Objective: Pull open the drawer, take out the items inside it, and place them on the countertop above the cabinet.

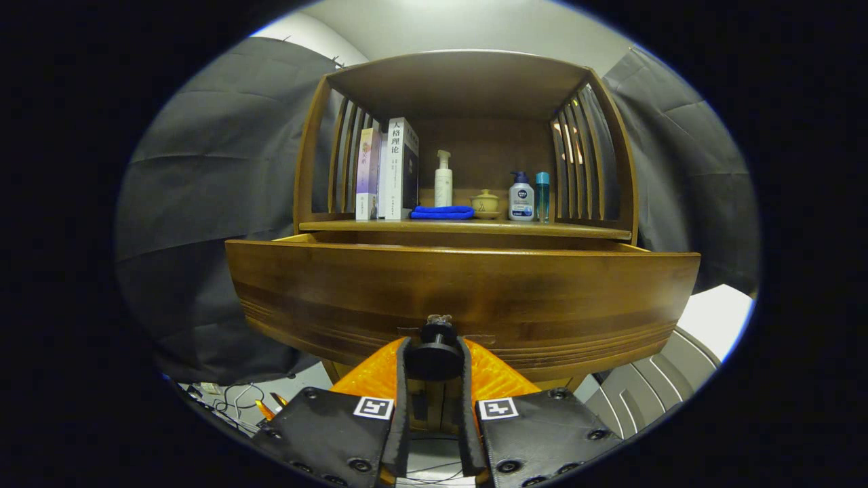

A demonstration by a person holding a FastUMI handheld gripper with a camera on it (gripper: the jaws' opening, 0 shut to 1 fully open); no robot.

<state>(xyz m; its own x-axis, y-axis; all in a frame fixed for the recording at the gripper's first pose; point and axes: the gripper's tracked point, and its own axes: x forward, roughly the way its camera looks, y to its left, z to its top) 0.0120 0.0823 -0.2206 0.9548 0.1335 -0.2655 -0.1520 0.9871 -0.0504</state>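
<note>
A wooden drawer [461,291] stands pulled out from the cabinet, its wide front panel facing me. A black round knob [435,358] sits low on that panel. My gripper [434,352] is shut on the knob, with its orange fingers [380,369] pressing on both sides. The inside of the drawer is hidden behind the front panel. Just above the drawer runs the countertop [576,230], a wooden shelf inside an open hutch.
On the countertop stand several books [397,169], a white pump bottle [443,179], a folded blue cloth [442,212], a small lidded pot [485,202], a blue-capped lotion bottle [521,196] and a slim teal bottle [542,195]. Cables [234,400] lie on the floor beside the cabinet.
</note>
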